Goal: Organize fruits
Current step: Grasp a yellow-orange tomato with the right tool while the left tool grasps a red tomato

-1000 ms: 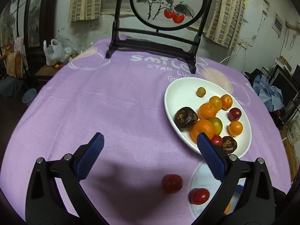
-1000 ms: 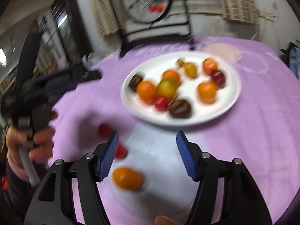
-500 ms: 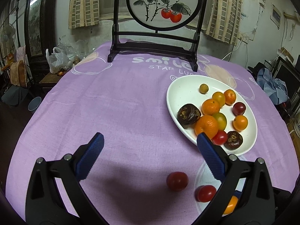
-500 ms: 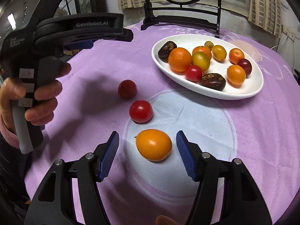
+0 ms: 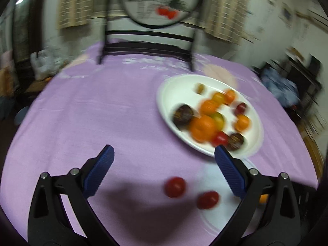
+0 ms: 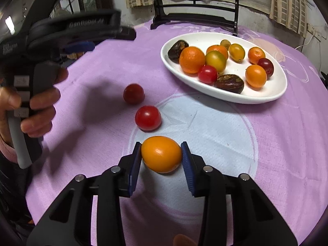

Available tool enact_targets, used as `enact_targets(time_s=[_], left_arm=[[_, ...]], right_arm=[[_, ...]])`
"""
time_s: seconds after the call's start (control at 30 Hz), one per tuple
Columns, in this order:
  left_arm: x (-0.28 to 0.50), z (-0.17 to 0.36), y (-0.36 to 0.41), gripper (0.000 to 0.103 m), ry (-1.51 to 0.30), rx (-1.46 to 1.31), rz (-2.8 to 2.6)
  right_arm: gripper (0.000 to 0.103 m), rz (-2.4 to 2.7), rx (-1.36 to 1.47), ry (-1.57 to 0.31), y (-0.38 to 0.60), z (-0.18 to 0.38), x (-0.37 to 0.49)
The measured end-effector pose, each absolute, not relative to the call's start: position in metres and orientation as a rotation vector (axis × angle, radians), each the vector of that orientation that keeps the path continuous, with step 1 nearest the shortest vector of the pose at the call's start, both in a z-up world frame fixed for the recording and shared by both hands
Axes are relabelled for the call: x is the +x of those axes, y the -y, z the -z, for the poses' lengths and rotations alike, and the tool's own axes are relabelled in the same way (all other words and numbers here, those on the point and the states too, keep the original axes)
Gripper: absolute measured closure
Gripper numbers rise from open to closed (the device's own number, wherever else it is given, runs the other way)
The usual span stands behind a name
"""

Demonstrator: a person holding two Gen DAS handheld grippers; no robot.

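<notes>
My right gripper (image 6: pixel 161 153) is shut on an orange fruit (image 6: pixel 161 154) that rests on the purple cloth. Two red tomatoes lie just beyond it, a near one (image 6: pixel 148 118) and a darker far one (image 6: pixel 133 93). A white oval plate (image 6: pixel 264 97) holds several oranges, tomatoes and dark fruits at the upper right. My left gripper (image 5: pixel 163 165) is open and empty above the cloth; the tomatoes (image 5: pixel 174 187) (image 5: pixel 207 199) lie between and below its fingers. The left view is blurred, and the plate (image 5: pixel 164 94) sits ahead to the right.
A black wooden stand with a round painted screen (image 6: pixel 194 18) stands at the table's far edge. The person's left hand and the left gripper's handle (image 6: pixel 32 86) fill the left side of the right wrist view. The round table's edge curves close on all sides.
My right gripper moved forward and closed on the orange fruit. My left gripper shifted, blurring its view; the tomatoes now sit more centrally between its fingers.
</notes>
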State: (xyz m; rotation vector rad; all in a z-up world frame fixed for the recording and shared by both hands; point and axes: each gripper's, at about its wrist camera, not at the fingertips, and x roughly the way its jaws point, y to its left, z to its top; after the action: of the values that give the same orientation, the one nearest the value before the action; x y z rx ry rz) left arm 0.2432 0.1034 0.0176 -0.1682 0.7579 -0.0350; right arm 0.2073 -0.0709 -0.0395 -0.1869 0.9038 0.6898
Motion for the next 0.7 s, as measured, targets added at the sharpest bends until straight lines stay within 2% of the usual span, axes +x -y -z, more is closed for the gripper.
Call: enact_targets(time_s=[0.03, 0.1, 0.17, 0.23, 0.3, 0.5, 0.7], left_arm=[[0.241, -0.017, -0.096, 0.010, -0.758, -0.141, 0.075], [0.235, -0.012, -0.074, 0.024, -0.769, -0.057, 0.177], [0.230, -0.005, -0.055, 0.032, -0.793, 0.009, 0.263], [0.227, 0.002, -0.039, 0.036, -0.812, 0.072, 0.309], [0.225, 0.012, -0.026, 0.046, -0.838, 0.130, 0.331], [0.233, 0.031, -0.027, 0.059, -0.904, 0.155, 0.304], [0.232, 0.042, -0.021, 0.063, -0.920, 0.211, 0.290]], right_arm=[[0.064, -0.680, -0.156, -0.884, 0.077, 0.035, 0.209], [0.064, -0.649, -0.089, -0.853, 0.090, 0.026, 0.214], [0.064, -0.591, 0.008, -0.813, 0.113, 0.016, 0.221], [0.064, -0.534, 0.083, -0.786, 0.133, 0.010, 0.226], [0.064, -0.487, 0.154, -0.768, 0.153, 0.005, 0.231], [0.064, -0.469, 0.251, -0.766, 0.177, 0.004, 0.235], [0.064, -0.520, 0.246, -0.791, 0.170, 0.005, 0.232]])
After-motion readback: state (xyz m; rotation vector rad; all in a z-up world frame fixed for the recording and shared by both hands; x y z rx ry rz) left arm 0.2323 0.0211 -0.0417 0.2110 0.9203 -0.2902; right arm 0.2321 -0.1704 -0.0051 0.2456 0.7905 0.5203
